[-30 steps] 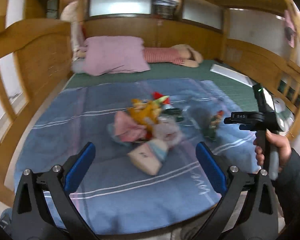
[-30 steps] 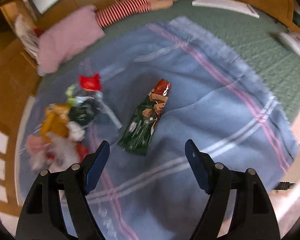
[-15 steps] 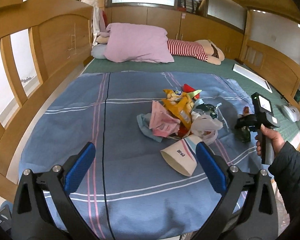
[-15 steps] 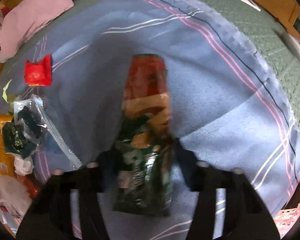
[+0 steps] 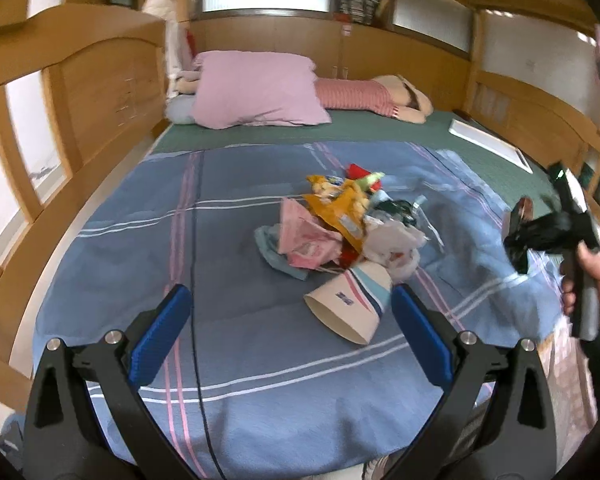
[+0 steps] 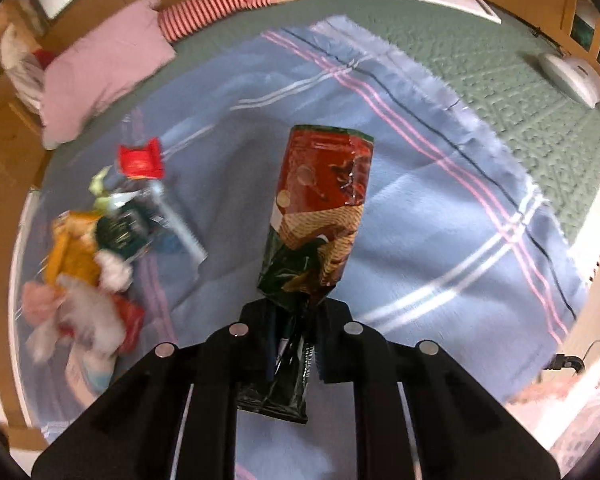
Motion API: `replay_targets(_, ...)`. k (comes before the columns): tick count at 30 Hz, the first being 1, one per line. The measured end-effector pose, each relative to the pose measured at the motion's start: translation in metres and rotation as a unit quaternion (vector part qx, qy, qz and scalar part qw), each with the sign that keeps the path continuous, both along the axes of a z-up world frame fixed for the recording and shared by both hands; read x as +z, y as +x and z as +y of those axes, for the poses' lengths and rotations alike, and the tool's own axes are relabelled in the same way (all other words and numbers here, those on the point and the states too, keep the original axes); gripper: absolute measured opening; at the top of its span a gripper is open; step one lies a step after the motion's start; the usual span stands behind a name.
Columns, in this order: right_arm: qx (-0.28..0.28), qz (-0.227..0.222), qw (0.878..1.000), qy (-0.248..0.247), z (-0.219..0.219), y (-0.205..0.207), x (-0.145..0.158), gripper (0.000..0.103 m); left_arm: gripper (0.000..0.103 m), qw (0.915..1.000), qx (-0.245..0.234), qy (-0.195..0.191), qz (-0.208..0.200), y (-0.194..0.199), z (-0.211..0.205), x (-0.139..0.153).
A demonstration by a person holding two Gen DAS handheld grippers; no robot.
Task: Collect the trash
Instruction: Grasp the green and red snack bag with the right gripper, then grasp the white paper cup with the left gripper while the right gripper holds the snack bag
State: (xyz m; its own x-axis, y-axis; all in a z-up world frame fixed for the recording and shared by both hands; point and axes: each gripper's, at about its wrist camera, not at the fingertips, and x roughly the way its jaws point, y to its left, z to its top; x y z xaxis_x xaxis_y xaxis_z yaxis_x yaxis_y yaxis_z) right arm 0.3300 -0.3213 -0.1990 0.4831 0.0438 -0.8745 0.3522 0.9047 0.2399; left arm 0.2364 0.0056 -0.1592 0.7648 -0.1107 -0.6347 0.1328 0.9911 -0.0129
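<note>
The right claw (image 6: pixel 296 344) is clamped on the lower end of a green and red snack wrapper (image 6: pixel 320 216); its jaws have just been closing, and the foil now stands up between them above the blue blanket (image 6: pixel 440 208). The left claw (image 5: pixel 288 332) hangs wide open with nothing in it, its blue pads either side of a paper cup (image 5: pixel 350 304) lying on its side at about 12 o'clock from it in the left wrist view.

The largest risk is the wrapper itself: it is light, slick film pinched only at one crumpled end, so a quick swing could let it slide out or tear, dropping it back on the bed.

Next, the trash pile (image 5: pixel 340 224), at 9 o'clock from the wrapper in the right wrist view, is a loose tangle of bags, tissue and plastic. A careless sweep could scatter it.

Smaller still, the cup is soft-walled and open-mouthed. A hard squeeze would probably crush it, and a glancing touch might roll it off toward the blanket's near edge.
</note>
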Motion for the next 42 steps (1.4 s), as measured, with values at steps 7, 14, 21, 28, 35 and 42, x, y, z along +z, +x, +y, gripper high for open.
replay_targets(7, 0.025, -0.018, 1.000, -0.001, 0.002, -0.064, 0.031, 0.016, 0.100, 0.9969, -0.072, 0.019, 0.026, 0.013, -0.030, -0.031)
replay_targets(14, 0.013, -0.028, 0.999, 0.011, -0.016, -0.099, 0.038, 0.016, 0.100, 0.9959, -0.080, 0.004, 0.043, 0.051, -0.057, -0.078)
replay_targets(21, 0.001, -0.044, 0.999, 0.024, -0.030, -0.111, 0.046, 0.016, 0.100, 0.9797, -0.177, 0.085, 0.038, 0.087, -0.094, -0.102)
replay_targets(28, 0.007, -0.045, 0.998, 0.033, -0.027, -0.109, 0.045, 0.016, 0.087, 0.9597, -0.234, 0.129, 0.087, 0.111, -0.106, -0.134)
replay_targets(35, 0.011, -0.047, 0.998, 0.035, -0.024, -0.109, 0.045, 0.016, 0.037, 0.9685, -0.211, 0.070, 0.111, 0.119, -0.084, -0.128)
replay_targets(42, 0.010, -0.053, 0.998, 0.034, -0.021, -0.116, 0.049, 0.016, 0.037, 0.9702, -0.213, 0.065, 0.095, 0.112, -0.082, -0.123)
